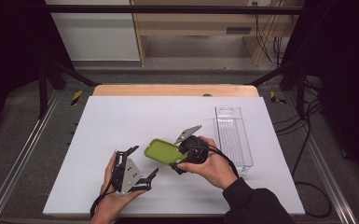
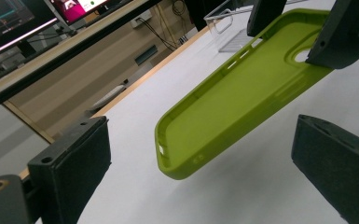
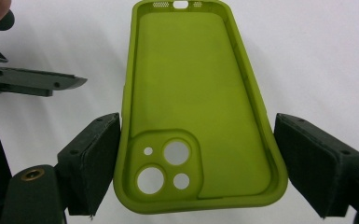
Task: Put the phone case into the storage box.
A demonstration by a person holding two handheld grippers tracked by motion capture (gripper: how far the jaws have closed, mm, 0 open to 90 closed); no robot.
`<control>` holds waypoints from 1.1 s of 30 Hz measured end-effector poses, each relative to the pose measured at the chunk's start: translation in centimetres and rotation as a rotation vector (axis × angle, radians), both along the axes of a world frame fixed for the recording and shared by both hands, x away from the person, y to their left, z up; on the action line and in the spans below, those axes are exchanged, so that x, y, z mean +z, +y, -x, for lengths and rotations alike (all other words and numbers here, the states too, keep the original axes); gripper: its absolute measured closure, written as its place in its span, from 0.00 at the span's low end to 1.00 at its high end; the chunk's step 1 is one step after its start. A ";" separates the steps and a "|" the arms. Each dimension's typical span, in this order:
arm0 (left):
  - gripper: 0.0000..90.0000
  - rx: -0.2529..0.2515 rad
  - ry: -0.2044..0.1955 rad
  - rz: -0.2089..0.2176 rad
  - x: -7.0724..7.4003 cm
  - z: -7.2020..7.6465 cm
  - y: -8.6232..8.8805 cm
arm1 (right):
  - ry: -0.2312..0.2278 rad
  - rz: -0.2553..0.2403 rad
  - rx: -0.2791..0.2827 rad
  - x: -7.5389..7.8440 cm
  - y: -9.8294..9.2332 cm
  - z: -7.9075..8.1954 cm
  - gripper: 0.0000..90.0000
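Jaws of the right gripper [image 3: 196, 163] clamp the camera-hole end of the green phone case [image 3: 193, 107], at frame centre above the white table [image 1: 121, 126]. Left gripper [image 1: 140, 165], lower left, stands released, the case just beyond its jaws. Right of centre, the clear plastic tray [image 1: 233, 135] lies empty.

1. The table [image 1: 121, 126] carries a white sheet, with a strip of pale wood showing along its far edge [image 1: 175, 90].
2. Grey carpet [image 1: 23, 112] covers the floor around it.
3. Metal rails [image 1: 16, 158] run along the floor on both sides.
4. Black frame struts [image 1: 51, 74] stand at the far corners.
5. Beyond the table stands a light wooden shelf unit [image 1: 191, 23], with a white panel [image 1: 93, 32] to its left.
6. Black cables [image 1: 307, 140] trail over the floor at the right.
7. In the left gripper view, lit monitors [image 2: 9, 18] sit on a wooden desk.
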State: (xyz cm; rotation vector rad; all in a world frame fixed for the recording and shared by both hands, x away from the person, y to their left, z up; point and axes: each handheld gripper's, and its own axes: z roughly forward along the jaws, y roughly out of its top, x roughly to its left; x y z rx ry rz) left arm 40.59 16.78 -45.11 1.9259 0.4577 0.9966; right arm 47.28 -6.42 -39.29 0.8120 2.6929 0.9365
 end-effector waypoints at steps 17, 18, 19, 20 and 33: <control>0.09 -0.022 -0.068 -0.136 -0.8 -2.7 -3.7 | 0.035 0.036 -0.015 1.9 -1.2 -1.4 0.19; 0.10 -0.026 -0.093 -0.154 -0.8 -2.5 -3.8 | 0.034 0.039 -0.003 1.9 -1.0 -1.4 0.19; 0.12 -0.026 -0.093 -0.154 -0.8 -2.5 -3.8 | 0.040 0.037 0.007 1.9 -0.8 -1.3 0.19; 0.12 -0.029 -0.112 -0.176 -0.9 -2.3 -3.9 | 0.040 0.037 0.007 1.9 -0.8 -1.3 0.19; 0.41 0.012 -0.191 -0.300 -1.5 -2.2 -3.9 | 0.056 0.034 0.041 2.5 0.0 -0.9 0.19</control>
